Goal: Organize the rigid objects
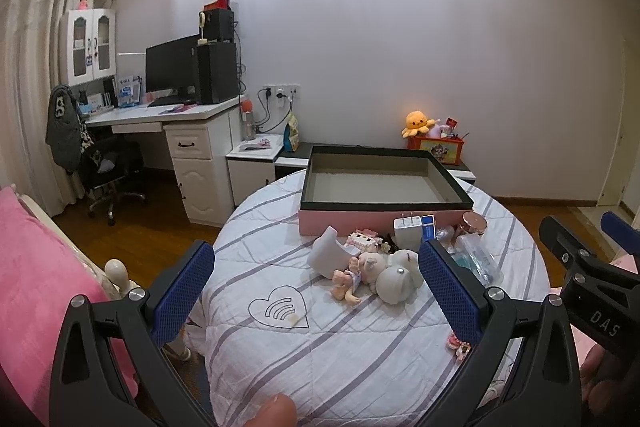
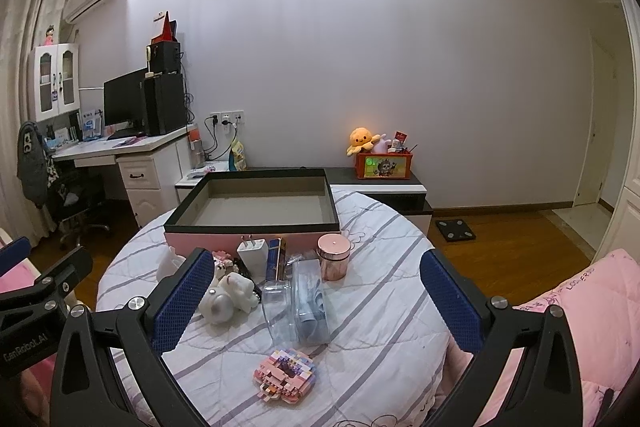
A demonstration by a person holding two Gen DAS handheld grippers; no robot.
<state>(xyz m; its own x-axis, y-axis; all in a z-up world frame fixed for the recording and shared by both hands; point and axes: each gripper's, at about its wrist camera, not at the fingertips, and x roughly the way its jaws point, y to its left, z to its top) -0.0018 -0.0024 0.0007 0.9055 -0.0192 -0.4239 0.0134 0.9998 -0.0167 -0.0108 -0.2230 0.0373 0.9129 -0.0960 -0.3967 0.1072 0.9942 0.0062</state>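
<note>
An empty box with a black rim and pink front (image 1: 384,217) (image 2: 256,239) sits at the far side of a striped round surface (image 1: 320,355) (image 2: 380,315). In front of it lie a white charger (image 1: 406,229) (image 2: 253,254), a small doll (image 1: 356,277), white figurines (image 1: 394,281) (image 2: 224,301), a rose-gold jar (image 2: 334,257), clear plastic cases (image 2: 298,303) and a pink brick-built piece (image 2: 285,375). My left gripper (image 1: 316,297) is open and empty, short of the pile. My right gripper (image 2: 318,301) is open and empty above the cases.
A white desk with monitor (image 1: 172,75) and an office chair (image 1: 108,163) stand at the left. A low cabinet behind the box carries an orange plush (image 1: 418,123) and a red toy bin (image 2: 384,165). Pink bedding (image 2: 576,307) lies at the right, a scale (image 2: 456,230) on the floor.
</note>
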